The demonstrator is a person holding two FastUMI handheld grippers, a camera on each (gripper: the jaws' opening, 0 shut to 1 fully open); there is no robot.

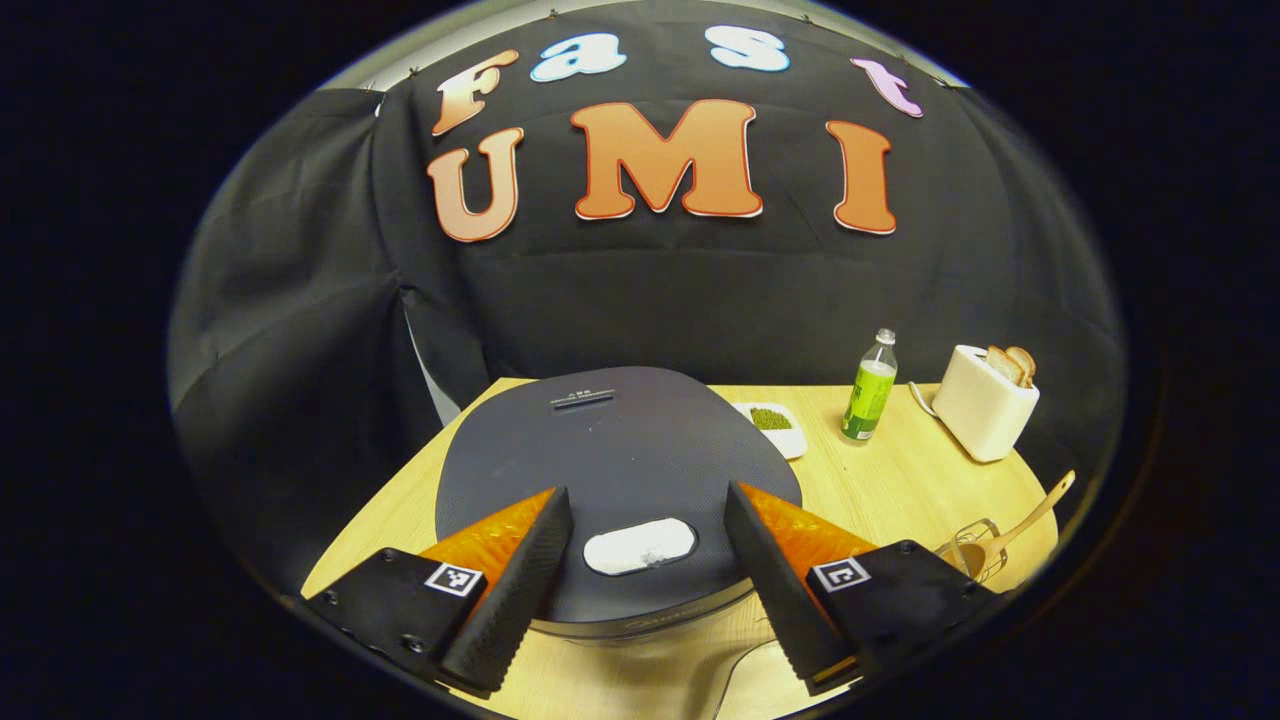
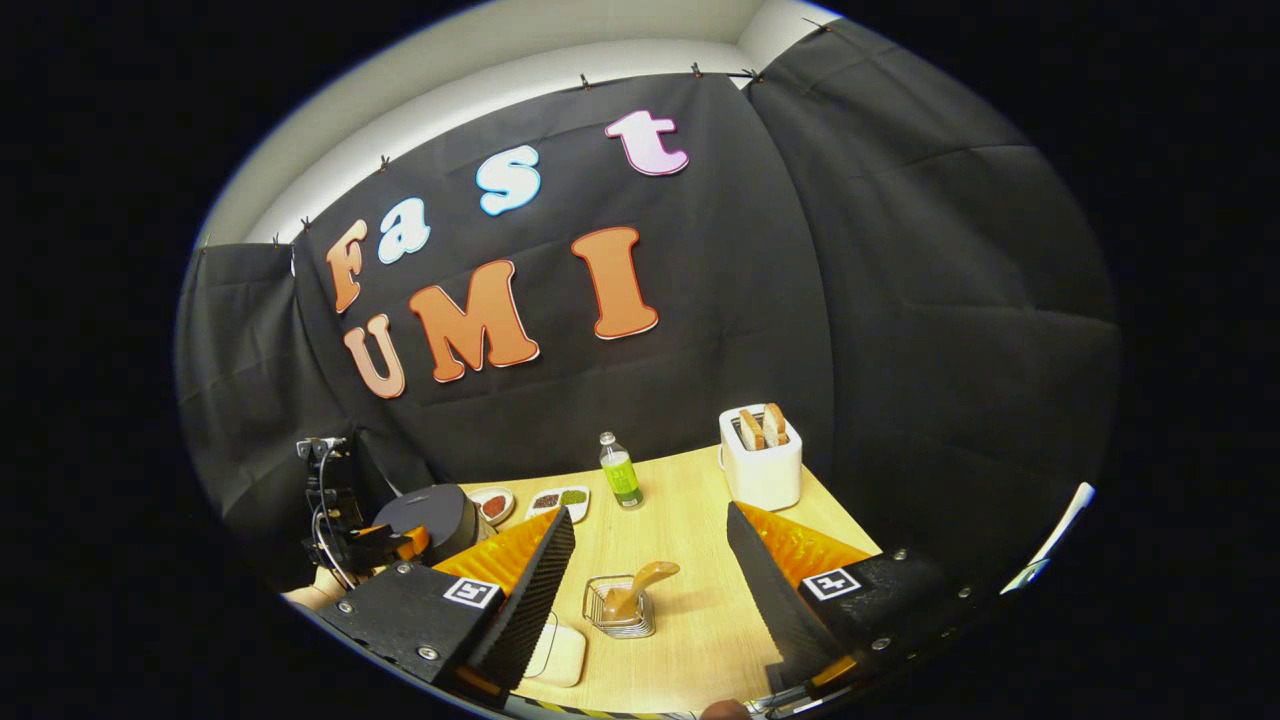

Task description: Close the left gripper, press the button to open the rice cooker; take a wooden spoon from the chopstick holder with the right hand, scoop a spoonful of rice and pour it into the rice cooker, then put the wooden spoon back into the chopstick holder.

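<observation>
The left claw (image 1: 648,570) is released, its fingers wide apart above the closed rice cooker (image 1: 615,470), whose dark rounded lid has a pale oval button (image 1: 640,546) between them. The right claw (image 2: 650,590) is also released, above the light wooden bench (image 2: 690,560). Between its fingers stands a wire chopstick holder (image 2: 620,608) with the wooden spoon (image 2: 640,585) inside. Farther off stand a green bottle (image 2: 620,470) and a white toaster (image 2: 762,462) before the black cloth wall.
</observation>
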